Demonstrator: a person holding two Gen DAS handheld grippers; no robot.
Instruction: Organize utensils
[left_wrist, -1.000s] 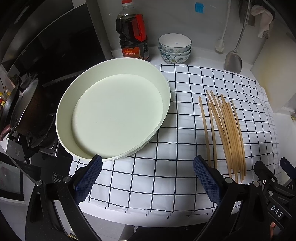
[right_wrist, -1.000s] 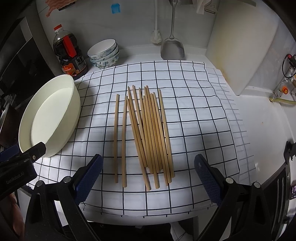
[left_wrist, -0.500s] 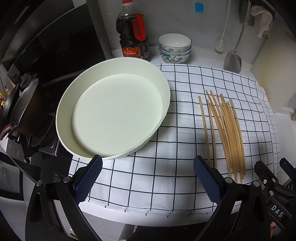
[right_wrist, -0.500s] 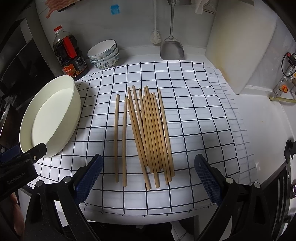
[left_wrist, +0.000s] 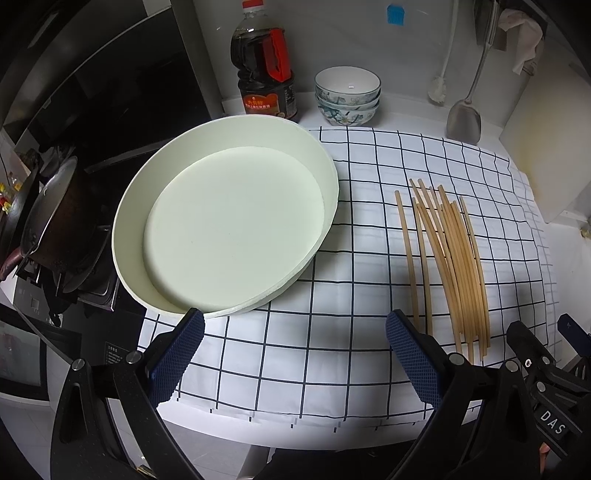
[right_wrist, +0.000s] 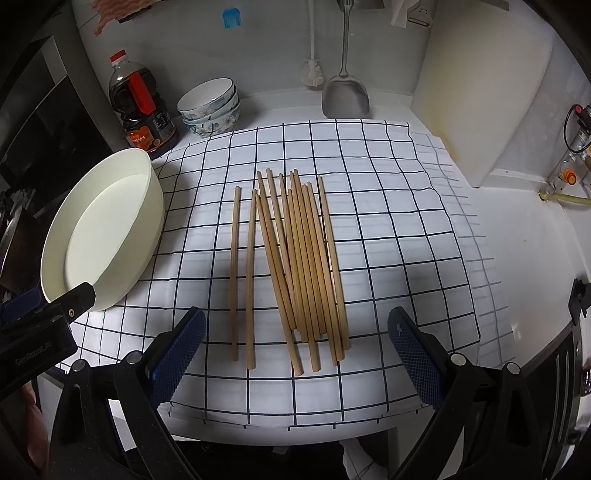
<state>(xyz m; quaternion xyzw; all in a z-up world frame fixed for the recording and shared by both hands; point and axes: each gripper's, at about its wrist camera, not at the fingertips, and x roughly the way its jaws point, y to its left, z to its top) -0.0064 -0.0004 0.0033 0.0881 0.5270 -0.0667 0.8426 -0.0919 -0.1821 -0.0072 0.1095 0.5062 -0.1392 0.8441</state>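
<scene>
A checked cloth (right_wrist: 388, 229) covers the desk, and on it sit the two things the task turns on. The round white tray (left_wrist: 225, 221) stands at the cloth's left edge, empty, straight ahead of the left gripper (left_wrist: 293, 354). The wooden chopsticks (right_wrist: 295, 266) lie loose on the middle of the cloth, well apart from the tray and to its right.

The chopsticks lie directly ahead of the right gripper (right_wrist: 295, 354), their near ends falling between its two fingers (right_wrist: 177, 350), so the right hand is clearly the nearer one; from the left gripper they lie off to the right, beyond its right finger. Their long axes run away from the person toward the back wall, roughly parallel, with two lying slightly apart on the left and a few crossing in the main bunch.

Both grippers are spread wide with nothing between the fingers. A pickup would likely mean closing across the sticks' width.
</scene>
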